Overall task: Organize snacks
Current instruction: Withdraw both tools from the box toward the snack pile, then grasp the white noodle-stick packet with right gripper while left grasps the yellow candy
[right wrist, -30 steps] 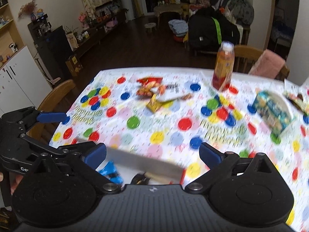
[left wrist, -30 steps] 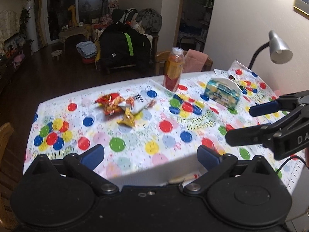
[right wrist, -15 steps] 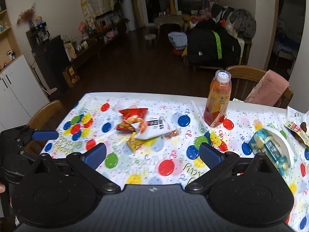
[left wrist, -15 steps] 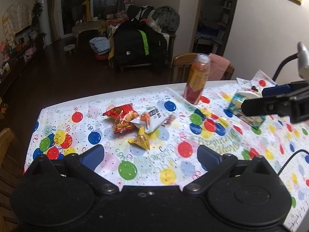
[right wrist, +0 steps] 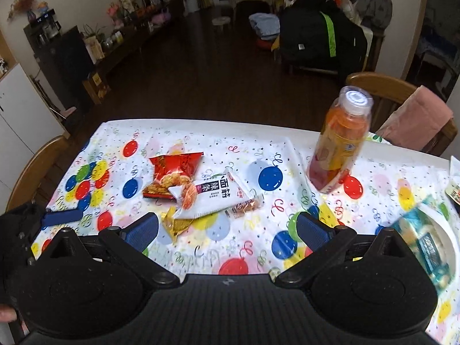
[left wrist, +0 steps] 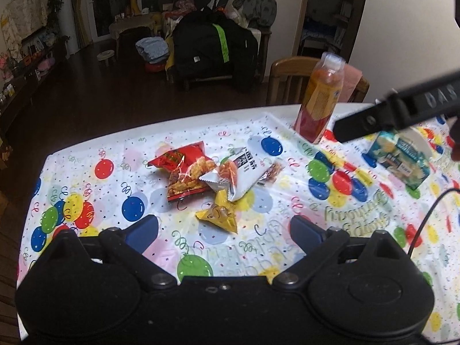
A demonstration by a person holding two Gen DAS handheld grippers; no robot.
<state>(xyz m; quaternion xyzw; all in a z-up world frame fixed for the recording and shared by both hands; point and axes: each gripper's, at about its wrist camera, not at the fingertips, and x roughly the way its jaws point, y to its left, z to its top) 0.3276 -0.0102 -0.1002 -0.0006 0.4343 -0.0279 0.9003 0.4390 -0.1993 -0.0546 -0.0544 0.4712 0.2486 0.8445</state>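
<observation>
Both tools, left tool [left wrist: 224,227] and right tool [right wrist: 227,230], held spread and empty | heaped snack packets [left wrist: 207,175] ahead on table [left wrist: 287,215], presumably awaiting sorting | juice bottle [right wrist: 339,141] upright, right-forward.

The left tongs [left wrist: 224,231] stand wide apart, their two blue-padded fingers [left wrist: 142,230] spread to either side with nothing between them, both black linkage arms splayed outward from the round body. The right tongs [right wrist: 227,231] are likewise spread wide and hold nothing, blue pads [right wrist: 312,231] facing inward across a broad gap. Seen from the left wrist, one dark finger of the right tongs reaches in from the right, ahead of and above the left tongs. Seen from the right wrist, the left tongs lie low at the left, just beside the right tongs' left finger.
</observation>
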